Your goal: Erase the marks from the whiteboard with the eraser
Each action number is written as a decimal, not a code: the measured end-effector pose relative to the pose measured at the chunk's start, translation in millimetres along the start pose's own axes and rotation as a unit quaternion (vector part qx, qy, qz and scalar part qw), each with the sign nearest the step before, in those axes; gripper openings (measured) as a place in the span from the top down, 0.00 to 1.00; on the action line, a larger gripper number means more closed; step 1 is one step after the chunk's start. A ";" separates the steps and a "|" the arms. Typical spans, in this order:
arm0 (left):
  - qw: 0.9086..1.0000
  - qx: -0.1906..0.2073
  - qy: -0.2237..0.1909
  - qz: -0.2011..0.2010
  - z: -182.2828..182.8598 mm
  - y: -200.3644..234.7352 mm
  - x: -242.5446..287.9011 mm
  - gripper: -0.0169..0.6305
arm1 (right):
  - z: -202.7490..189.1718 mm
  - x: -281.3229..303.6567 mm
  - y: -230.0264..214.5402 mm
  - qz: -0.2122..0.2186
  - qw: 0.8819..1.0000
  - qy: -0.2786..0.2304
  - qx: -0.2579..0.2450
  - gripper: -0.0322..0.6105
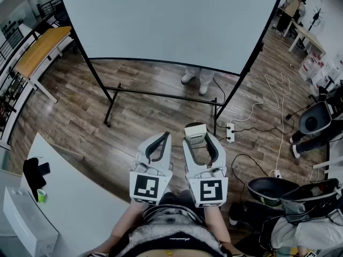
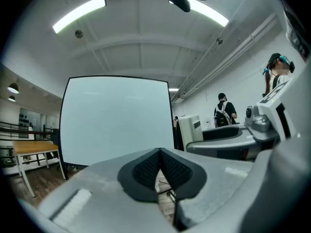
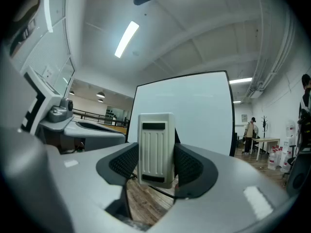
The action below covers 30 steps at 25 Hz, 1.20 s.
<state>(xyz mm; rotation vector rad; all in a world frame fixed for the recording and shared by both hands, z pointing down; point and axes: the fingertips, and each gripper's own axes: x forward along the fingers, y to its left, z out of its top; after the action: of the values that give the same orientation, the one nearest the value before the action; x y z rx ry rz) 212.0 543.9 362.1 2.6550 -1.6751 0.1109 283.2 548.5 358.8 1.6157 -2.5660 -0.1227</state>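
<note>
— What am I facing?
— The whiteboard [image 1: 171,23] is standing on its black stand [image 1: 161,94] on the wooden floor [image 1: 150,116] ahead of you, well apart from both grippers. A white table [image 1: 80,208] is sitting at your lower left.
— And my hands?
— You are holding the grippers side by side, close to your body. Your left gripper [image 2: 160,152] is pressing its jaw tips together on nothing. Your right gripper [image 3: 156,165] is clamping the white eraser [image 3: 156,148] upright between its pads, the ribbed face looking back at that gripper's camera.
</note>
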 end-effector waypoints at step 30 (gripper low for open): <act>0.999 0.021 0.013 0.037 -9.5 126.7 176.6 0.97 | 3.7 220.9 -43.9 0.090 0.995 -0.014 0.030 0.58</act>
<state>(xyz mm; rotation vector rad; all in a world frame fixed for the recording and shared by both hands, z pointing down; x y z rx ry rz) 172.9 330.4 377.4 2.6087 -1.7841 0.1839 227.2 330.4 360.0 1.4015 -2.7468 -0.0547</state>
